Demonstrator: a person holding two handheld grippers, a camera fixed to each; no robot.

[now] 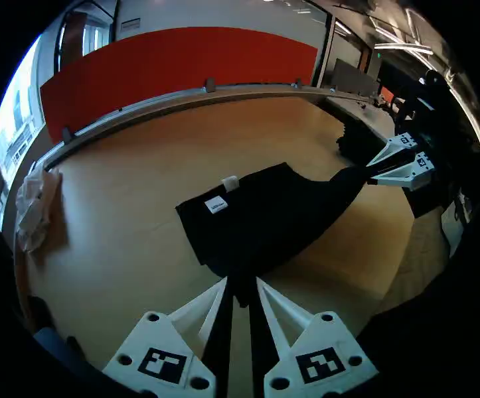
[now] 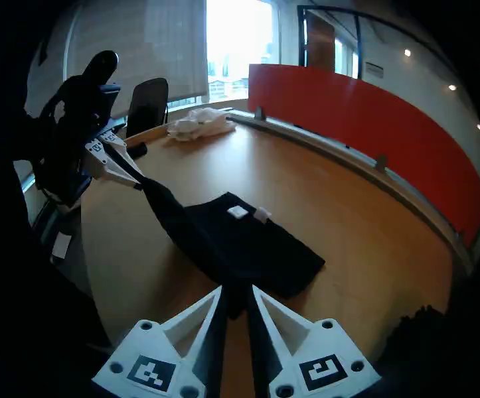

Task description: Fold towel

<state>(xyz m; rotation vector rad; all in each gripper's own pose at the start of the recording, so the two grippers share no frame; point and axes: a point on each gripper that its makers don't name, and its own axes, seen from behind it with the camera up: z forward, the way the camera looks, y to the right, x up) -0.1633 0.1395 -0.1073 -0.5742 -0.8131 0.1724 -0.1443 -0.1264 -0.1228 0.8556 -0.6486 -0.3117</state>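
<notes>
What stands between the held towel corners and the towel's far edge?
Nothing visible. The left gripper and right gripper pinch the black towel; the crumpled white cloth lies far aside.

Curved wooden table [image 2: 372, 219] edged by a red partition [image 2: 372, 132]; bright window [image 2: 240, 40], black chair [image 2: 148, 99], ceiling strip lights [image 1: 399, 46].

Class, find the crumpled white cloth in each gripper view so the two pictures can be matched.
Left gripper view: crumpled white cloth at far left, on the table edge.
Right gripper view: upper centre-left, at the table's far end.
Shared landmark: red partition behind the table.
</notes>
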